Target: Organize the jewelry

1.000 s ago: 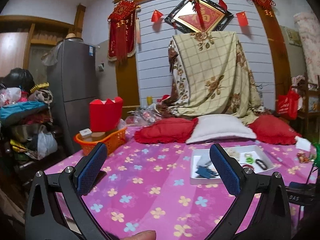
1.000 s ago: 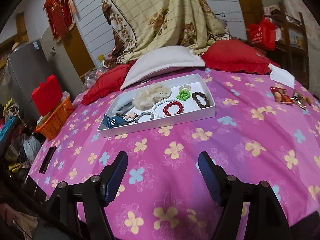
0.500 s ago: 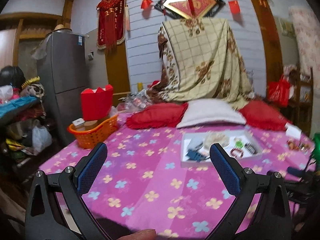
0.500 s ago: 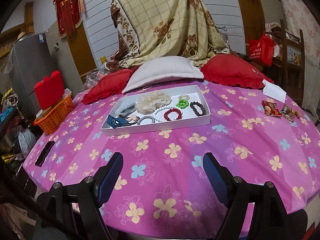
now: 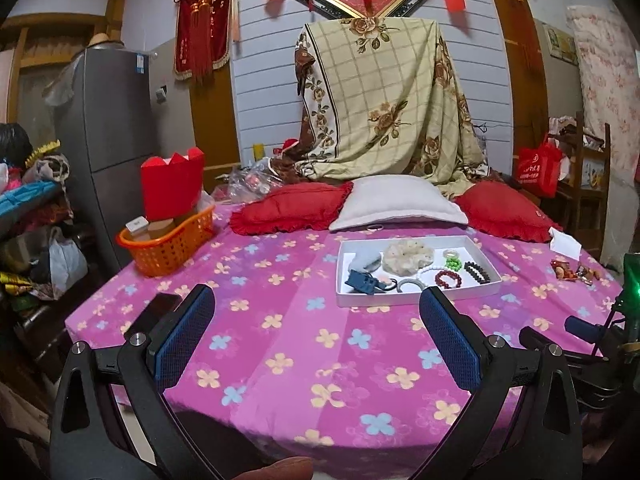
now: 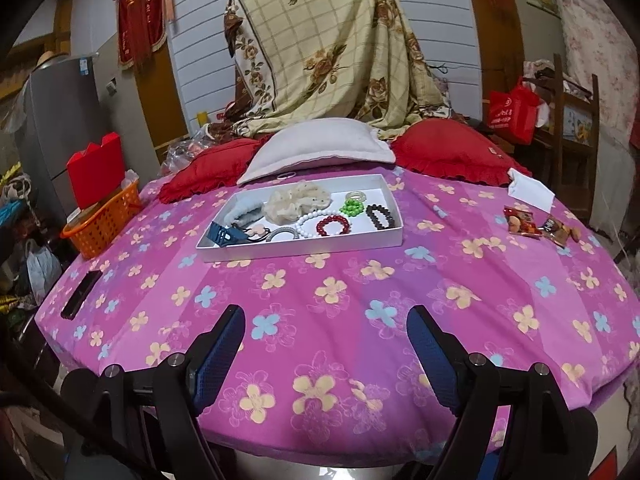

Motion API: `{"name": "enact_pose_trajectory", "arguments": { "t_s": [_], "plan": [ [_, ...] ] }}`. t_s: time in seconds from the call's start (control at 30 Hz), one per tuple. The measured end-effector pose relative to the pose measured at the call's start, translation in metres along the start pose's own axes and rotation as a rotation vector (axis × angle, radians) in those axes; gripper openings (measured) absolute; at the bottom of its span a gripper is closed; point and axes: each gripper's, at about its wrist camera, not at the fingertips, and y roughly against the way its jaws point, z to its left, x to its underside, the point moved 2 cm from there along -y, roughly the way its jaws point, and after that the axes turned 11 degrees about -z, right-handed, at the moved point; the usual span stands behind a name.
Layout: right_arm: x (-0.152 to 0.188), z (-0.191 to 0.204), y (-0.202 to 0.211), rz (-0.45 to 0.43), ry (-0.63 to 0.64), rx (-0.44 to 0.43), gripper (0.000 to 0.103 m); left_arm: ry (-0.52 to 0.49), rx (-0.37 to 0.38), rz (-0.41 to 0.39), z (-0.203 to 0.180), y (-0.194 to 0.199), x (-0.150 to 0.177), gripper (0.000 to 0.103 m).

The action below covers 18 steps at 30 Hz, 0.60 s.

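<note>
A white tray [image 6: 304, 247] [image 5: 416, 298] lies on the pink flowered bed cover. It holds a red bead bracelet [image 6: 331, 226], a black bead bracelet [image 6: 377, 216], a green bead bracelet [image 6: 352, 207], a white bead bracelet [image 6: 310, 222], a cream scrunchie [image 6: 298, 202], a blue hair clip [image 6: 224, 234] and hair ties. My left gripper [image 5: 316, 300] is open and empty, held back from the bed's near edge. My right gripper [image 6: 326, 316] is open and empty, above the bed's near edge, well short of the tray.
An orange basket [image 5: 168, 246] with a red box stands at the bed's left. A black phone [image 6: 80, 294] lies near the left edge. Snack packets [image 6: 536, 226] and a white paper [image 6: 530, 192] lie at the right. Pillows [image 6: 320, 150] line the back.
Both grippers have drawn back and risen, so more of the bed and its near edge shows. The tray now looks farther off. Both stay open.
</note>
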Motion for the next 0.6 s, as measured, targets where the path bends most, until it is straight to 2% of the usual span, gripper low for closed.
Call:
{"name": "enact_pose_trajectory", "arguments": {
  "t_s": [0.27,0.47,0.6],
  "plan": [
    [0.004,0.007,0.009,-0.001,0.031,0.022,0.081,-0.005,0.031,0.061,-0.009,-0.001,0.016,0.102],
    [0.004,0.011,0.018,-0.033,0.050,0.049,0.082,0.016,0.058,0.131,-0.009,-0.007,0.034,0.102],
    [0.002,0.013,0.022,-0.056,0.063,0.062,0.083,0.035,0.050,0.164,-0.005,-0.012,0.042,0.102]
  ]
}}
